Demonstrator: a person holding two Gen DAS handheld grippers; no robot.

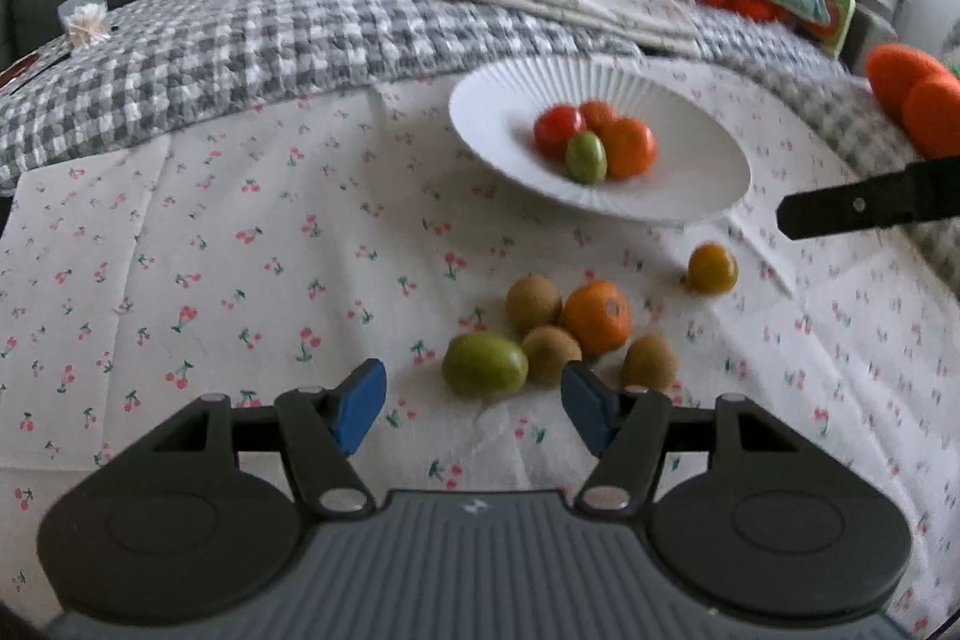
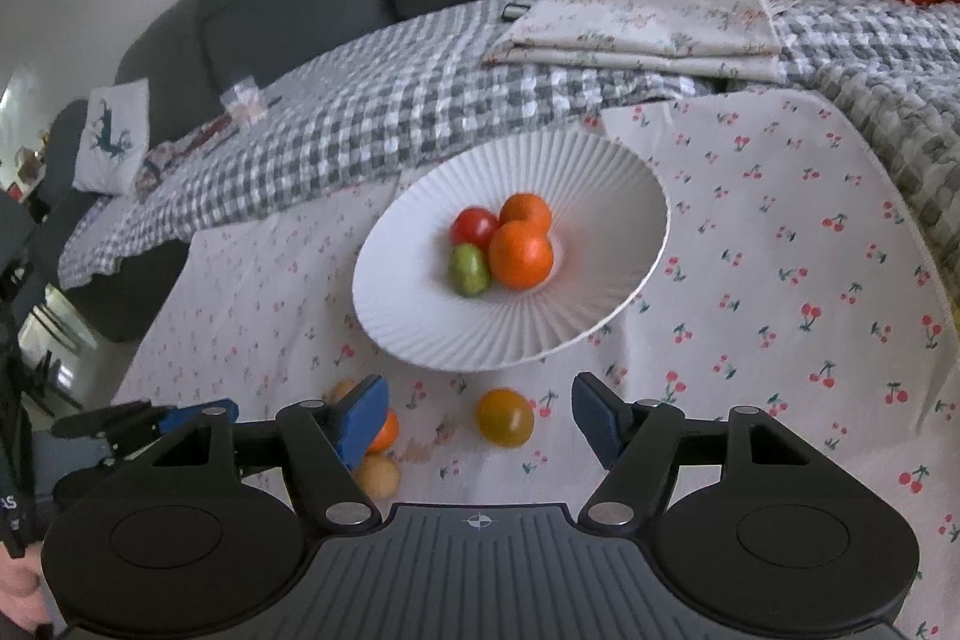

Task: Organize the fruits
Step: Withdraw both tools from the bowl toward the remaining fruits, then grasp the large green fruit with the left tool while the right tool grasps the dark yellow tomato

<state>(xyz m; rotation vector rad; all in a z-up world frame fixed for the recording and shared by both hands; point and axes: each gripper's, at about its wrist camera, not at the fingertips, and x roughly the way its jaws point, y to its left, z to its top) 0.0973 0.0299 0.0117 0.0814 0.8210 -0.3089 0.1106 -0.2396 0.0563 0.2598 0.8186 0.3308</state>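
Left wrist view: the left gripper (image 1: 474, 403) hangs with fingers apart and empty just short of the loose cluster — green fruit (image 1: 485, 364), kiwis, orange (image 1: 597, 317) — on the cherry-print cloth (image 1: 240, 250), evidently lined up for a pick. Right wrist view: the right gripper (image 2: 477, 418) has fingers apart and empty, framing a yellow-green tomato (image 2: 505, 417) near the white plate (image 2: 600, 316), which already holds four fruits — presumably the collecting point.

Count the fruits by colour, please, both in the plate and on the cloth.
Orange: 3
Red: 1
Green: 2
Brown kiwis: 3
Yellow-green tomato: 1
Total: 10, four in the plate, six on the cloth.
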